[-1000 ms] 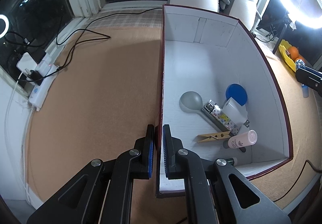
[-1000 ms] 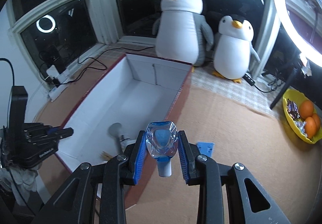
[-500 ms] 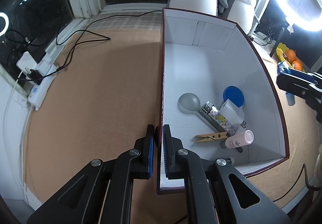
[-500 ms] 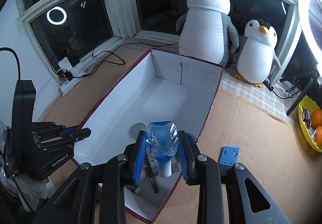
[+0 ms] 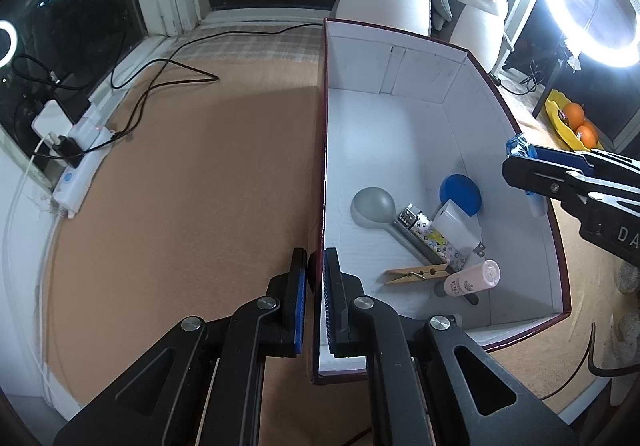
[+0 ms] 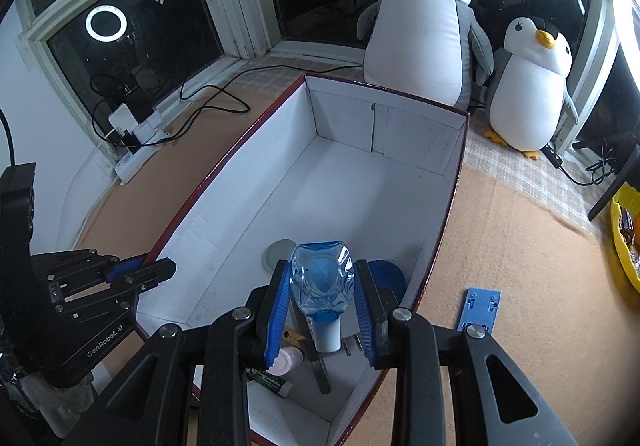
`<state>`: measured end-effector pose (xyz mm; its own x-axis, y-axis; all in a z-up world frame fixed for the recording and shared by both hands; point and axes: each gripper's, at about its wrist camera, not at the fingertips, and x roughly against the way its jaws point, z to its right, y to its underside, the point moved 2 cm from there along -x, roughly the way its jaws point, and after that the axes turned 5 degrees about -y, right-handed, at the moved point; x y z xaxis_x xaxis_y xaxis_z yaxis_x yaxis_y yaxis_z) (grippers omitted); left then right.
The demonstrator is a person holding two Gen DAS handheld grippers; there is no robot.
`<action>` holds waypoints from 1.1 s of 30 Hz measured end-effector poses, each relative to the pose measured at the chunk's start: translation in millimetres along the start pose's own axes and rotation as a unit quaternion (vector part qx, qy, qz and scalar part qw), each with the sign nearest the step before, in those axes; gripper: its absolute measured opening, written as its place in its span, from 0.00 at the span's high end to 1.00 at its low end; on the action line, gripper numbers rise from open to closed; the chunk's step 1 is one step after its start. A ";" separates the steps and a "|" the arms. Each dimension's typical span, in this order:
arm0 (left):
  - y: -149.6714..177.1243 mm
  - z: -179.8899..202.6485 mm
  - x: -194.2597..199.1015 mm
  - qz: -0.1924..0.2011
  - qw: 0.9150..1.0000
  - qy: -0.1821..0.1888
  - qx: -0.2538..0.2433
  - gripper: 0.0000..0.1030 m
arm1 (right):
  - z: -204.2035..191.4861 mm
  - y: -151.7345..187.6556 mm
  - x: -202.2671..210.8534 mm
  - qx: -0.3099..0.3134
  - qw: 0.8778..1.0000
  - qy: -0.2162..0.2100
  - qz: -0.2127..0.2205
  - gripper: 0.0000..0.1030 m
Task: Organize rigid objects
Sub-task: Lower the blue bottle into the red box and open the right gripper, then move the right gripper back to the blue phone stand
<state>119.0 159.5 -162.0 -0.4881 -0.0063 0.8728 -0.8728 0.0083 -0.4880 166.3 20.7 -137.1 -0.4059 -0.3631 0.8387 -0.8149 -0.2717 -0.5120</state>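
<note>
Left wrist view: your left gripper (image 5: pixel 316 286), at lower centre, is clamped tight on the near-left wall of the white box (image 5: pixel 400 117), one pad on each side of its red rim. In the lower right part of the box lie a grey spoon (image 5: pixel 374 203), a blue disc (image 5: pixel 460 193), a wooden clothespin (image 5: pixel 416 274) and a pink bottle (image 5: pixel 474 278) — all crowded together. Your right gripper (image 5: pixel 520 161) enters from the right edge, above the box's right wall.

Right wrist view: your right gripper (image 6: pixel 322 310), lower centre, is part-way open, its blue pads pressing both sides of a clear blue bottle (image 6: pixel 322 282) — cap pointing toward you, over the box's near end. A blue plate (image 6: pixel 482 308) lies on the mat at lower right, outside the box.
</note>
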 end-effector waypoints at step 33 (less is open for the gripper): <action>0.6 -2.6 -1.0 0.000 1.000 -0.002 -0.001 0.94 | -5.9 0.2 -4.0 0.019 1.000 0.012 -0.002 0.67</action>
<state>119.0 162.1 -163.2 -0.4875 -0.0107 0.8730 -0.8731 0.0109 -0.4874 165.4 27.4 -139.5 -0.4131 -0.3412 0.8444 -0.8001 -0.3068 -0.5154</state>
